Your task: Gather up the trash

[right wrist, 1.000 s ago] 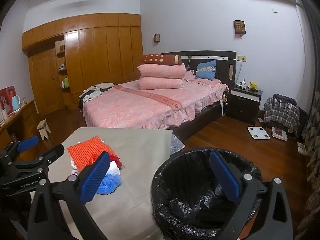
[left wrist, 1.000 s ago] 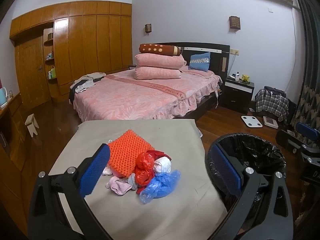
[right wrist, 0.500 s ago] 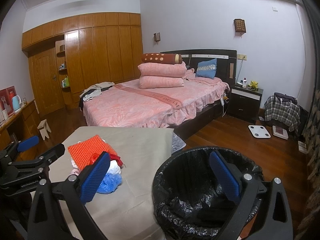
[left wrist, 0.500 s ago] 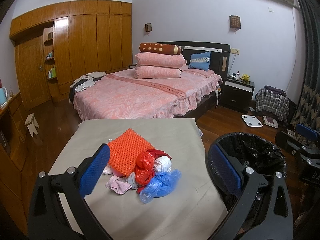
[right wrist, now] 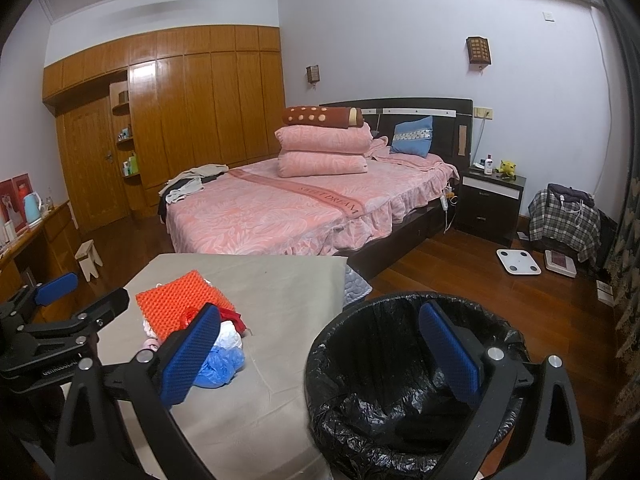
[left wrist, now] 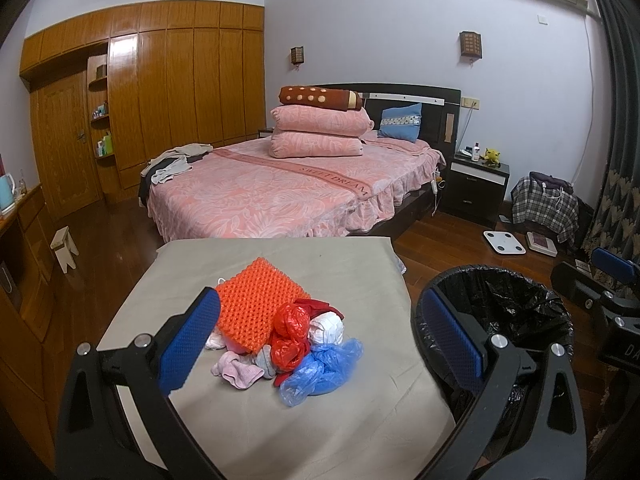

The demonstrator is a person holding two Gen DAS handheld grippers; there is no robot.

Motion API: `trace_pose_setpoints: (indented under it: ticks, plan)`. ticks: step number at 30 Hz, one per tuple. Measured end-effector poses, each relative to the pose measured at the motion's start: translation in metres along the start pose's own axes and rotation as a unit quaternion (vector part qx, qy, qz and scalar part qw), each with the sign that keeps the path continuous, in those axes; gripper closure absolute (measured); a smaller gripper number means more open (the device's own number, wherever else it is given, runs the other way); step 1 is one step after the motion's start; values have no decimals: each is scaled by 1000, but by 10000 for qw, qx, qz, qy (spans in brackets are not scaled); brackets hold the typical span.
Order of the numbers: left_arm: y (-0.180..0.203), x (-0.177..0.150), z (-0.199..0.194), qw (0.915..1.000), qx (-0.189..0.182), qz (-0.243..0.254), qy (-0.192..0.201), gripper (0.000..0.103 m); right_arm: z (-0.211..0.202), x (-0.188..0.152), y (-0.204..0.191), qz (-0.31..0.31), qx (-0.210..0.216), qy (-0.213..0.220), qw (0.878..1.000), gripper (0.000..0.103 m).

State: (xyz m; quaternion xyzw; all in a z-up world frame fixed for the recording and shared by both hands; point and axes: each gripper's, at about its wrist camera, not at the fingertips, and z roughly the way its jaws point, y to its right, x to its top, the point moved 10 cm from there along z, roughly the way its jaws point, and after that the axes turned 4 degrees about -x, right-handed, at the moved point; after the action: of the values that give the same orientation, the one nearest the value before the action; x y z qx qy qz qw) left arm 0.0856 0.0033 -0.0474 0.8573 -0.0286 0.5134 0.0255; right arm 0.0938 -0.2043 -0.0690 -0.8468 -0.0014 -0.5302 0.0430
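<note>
Since a second ago the right gripper has been drifting slightly, the bin sliding a little lower and rightward in its view; the left gripper is staying put. The bed is lying beyond the worktop. The bin is standing just right of the worktop. The trash pile is sitting on the worktop's middle. Both pairs of jaws are gaping wide, holding nothing.
</note>
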Motion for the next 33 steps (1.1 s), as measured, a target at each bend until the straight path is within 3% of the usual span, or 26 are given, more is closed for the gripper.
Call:
trace_pose_setpoints:
  ticks: [28, 33]
  plan:
    - [-4, 1, 2, 10000, 11, -7, -13, 5, 4, -4, 0, -22, 8, -79, 10000, 6]
    - [-15, -16, 19, 10000, 32, -45, -68, 5, 12, -5, -8, -41, 53, -122, 9999, 6]
